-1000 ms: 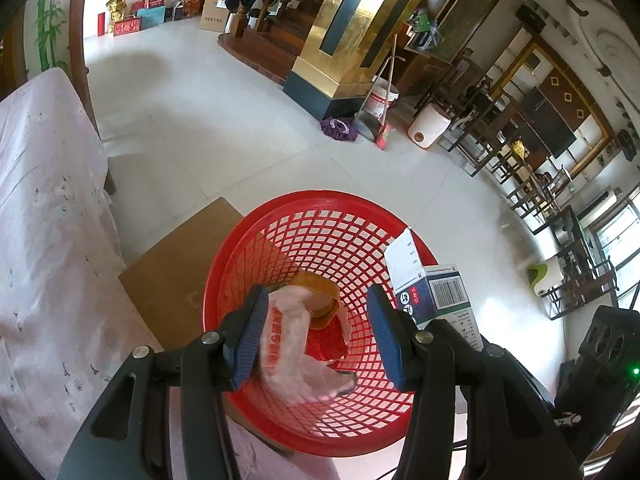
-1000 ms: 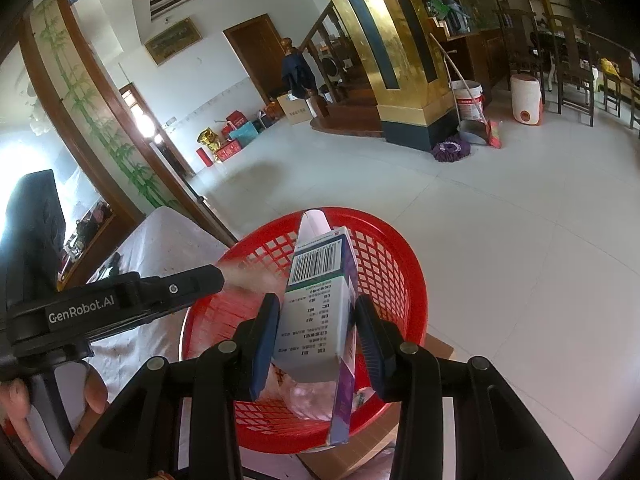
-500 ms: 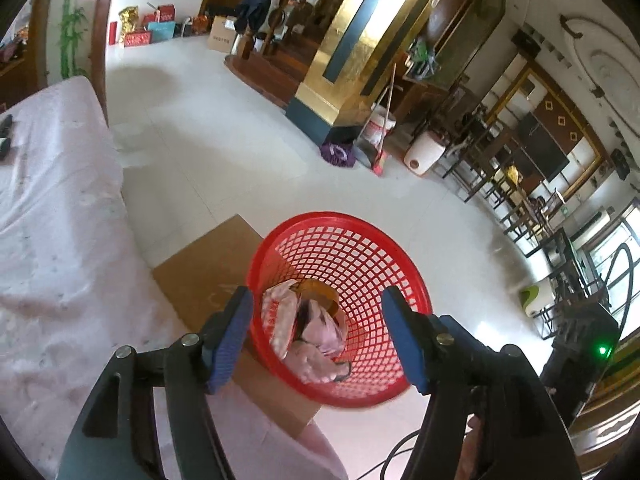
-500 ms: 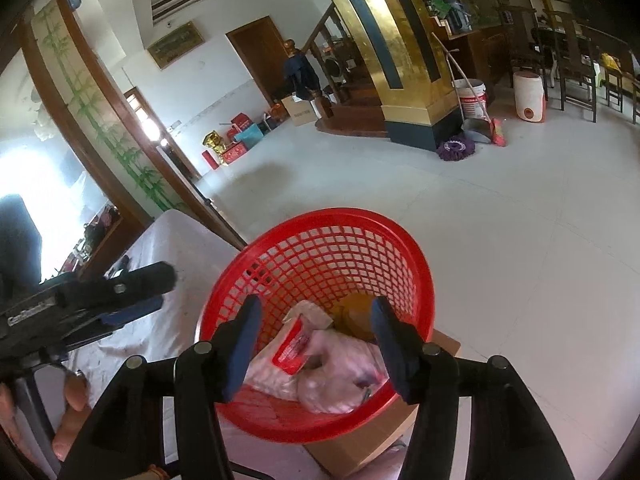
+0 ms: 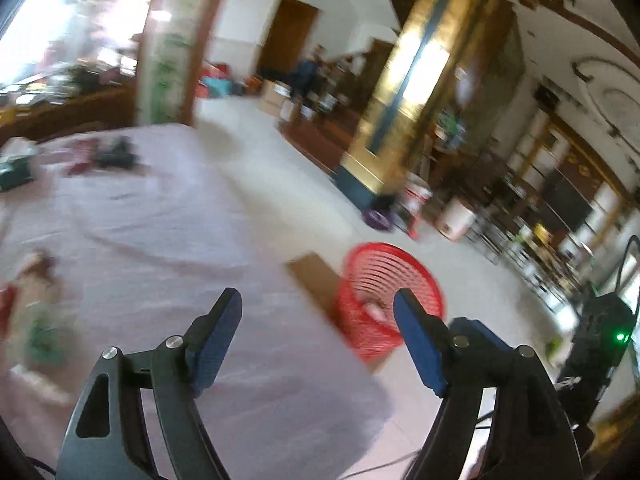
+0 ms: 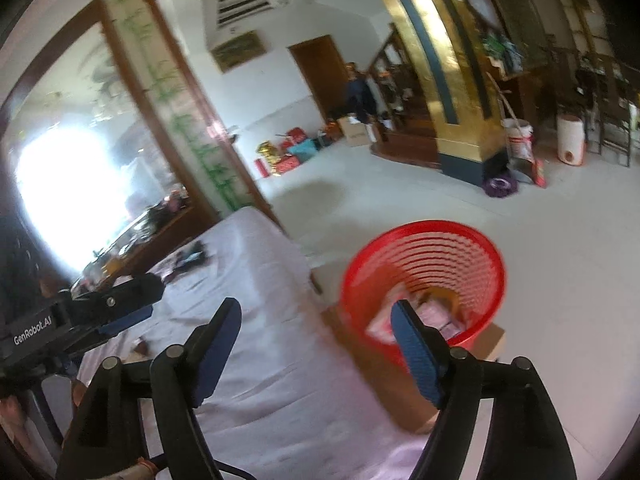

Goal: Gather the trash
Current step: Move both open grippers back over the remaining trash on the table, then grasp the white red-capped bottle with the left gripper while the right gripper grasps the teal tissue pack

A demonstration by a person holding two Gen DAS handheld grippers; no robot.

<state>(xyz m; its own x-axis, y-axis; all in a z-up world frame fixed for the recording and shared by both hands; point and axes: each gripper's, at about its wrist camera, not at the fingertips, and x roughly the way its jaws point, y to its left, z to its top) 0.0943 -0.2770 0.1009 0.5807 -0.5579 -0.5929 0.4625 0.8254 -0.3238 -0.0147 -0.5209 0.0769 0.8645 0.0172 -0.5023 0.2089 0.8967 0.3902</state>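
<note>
Both my claws are empty right now, left claw [image 5: 318,312] and right claw [image 6: 316,322], jaws opening with nothing between them. Red basket [image 6: 424,280] sits on the floor at 2 o'clock, wrappers inside. More trash [image 5: 38,300] lies on the cloth-covered counter [image 5: 160,240] around 9 o'clock: looks light and crinkly, so I'd pinch an edge.

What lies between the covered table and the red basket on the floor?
A flat brown cardboard piece lies there, under the red basket and beside the covered table, shown in the right wrist view.
</note>
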